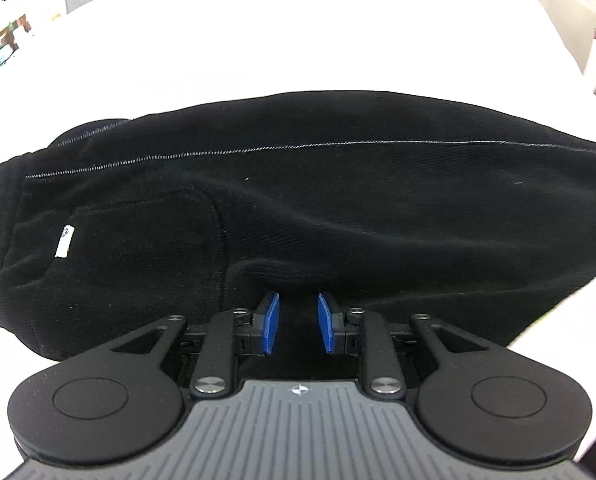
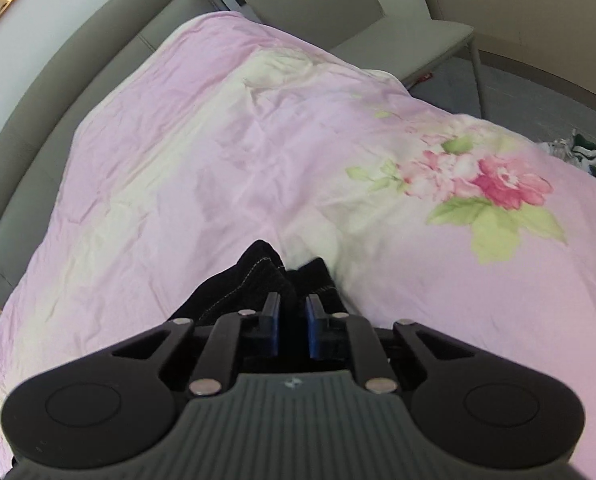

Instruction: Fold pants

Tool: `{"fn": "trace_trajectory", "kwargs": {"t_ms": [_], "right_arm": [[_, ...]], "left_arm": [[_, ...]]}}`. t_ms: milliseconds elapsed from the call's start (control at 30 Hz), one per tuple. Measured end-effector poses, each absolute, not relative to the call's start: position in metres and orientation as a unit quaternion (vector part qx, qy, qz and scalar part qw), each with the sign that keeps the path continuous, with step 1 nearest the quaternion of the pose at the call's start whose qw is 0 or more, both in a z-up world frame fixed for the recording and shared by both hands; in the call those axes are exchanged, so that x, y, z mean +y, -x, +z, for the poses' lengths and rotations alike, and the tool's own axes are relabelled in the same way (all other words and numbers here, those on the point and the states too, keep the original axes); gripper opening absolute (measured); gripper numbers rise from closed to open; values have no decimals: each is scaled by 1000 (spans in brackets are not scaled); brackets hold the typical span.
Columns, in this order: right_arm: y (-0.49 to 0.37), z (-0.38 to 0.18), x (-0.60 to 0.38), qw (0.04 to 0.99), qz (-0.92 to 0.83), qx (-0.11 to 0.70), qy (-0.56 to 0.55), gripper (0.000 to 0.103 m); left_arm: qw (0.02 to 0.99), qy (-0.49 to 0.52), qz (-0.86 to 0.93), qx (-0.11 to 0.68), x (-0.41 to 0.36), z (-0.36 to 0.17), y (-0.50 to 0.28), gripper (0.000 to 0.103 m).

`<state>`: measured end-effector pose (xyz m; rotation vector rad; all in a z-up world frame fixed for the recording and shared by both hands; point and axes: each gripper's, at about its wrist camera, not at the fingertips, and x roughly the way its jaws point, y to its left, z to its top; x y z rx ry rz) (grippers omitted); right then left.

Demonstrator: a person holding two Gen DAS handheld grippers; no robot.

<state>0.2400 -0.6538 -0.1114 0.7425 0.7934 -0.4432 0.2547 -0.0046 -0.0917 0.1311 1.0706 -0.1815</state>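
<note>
Black pants point(image 1: 298, 200) lie across the bed in the left wrist view, waistband with a white tag at the left, legs running right. My left gripper point(image 1: 298, 312) sits at the pants' near edge with its blue pads point(image 1: 271, 322) a little apart and black cloth between them. In the right wrist view my right gripper point(image 2: 291, 312) is shut on a bunched end of the pants point(image 2: 257, 276), held above the bed.
A pink floral bedcover point(image 2: 257, 140) spreads under the right gripper. A grey padded headboard point(image 2: 57, 92) runs along the left, a grey chair point(image 2: 338, 12) stands beyond the bed, and shoes point(image 2: 574, 152) lie on the floor at the right.
</note>
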Motion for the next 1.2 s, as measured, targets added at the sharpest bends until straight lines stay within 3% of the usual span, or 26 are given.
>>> {"fn": "trace_trajectory", "kwargs": {"t_ms": [133,233,300,367,433,467,500,533,567,667,833,967,1000,1033,1200], "right_arm": [[-239,-148,-655,831,-220,396,-323,7],[-242,-154,-652,836,-223,403,-299,7],[-245,-150,-653,834,-216,416,-291,8],[-249,-138,-652,837,-207,428,-271,13],[-251,-118,-648,855,-195,419,-237,23],[-253,-109,-646,863,-182,414,-223,32],[-257,-102,-644,871,-166,412,-211,48],[-263,-96,-642,876,-149,413,-198,55],[-270,-92,-640,878,-139,419,-187,56],[-295,-93,-641,876,-118,431,-181,56],[-336,-114,-651,864,-117,449,-197,56],[-356,-138,-661,847,-119,461,-238,55],[-358,-144,-663,841,-120,466,-248,48],[-359,-148,-663,836,-128,471,-251,34],[-359,-136,-648,862,-144,448,-187,13]], "left_arm": [[853,-79,-111,503,-8,-75,-240,34],[844,-99,-130,511,-16,-72,-225,41],[838,-109,-139,516,-20,-72,-215,53],[830,-117,-143,527,-24,-75,-207,55],[822,-131,-146,535,-29,-81,-200,57],[819,-138,-144,537,-31,-84,-199,58],[816,-146,-141,541,-32,-88,-198,59],[814,-150,-138,544,-34,-91,-198,60],[813,-153,-136,545,-37,-93,-199,62],[810,-168,-126,547,-47,-103,-206,68],[800,-186,-94,563,-59,-113,-219,68],[797,-195,-86,564,-62,-115,-222,50],[797,-197,-84,564,-63,-114,-221,47],[798,-197,-84,563,-63,-112,-219,45],[803,-194,-82,557,-61,-108,-211,32]]}}
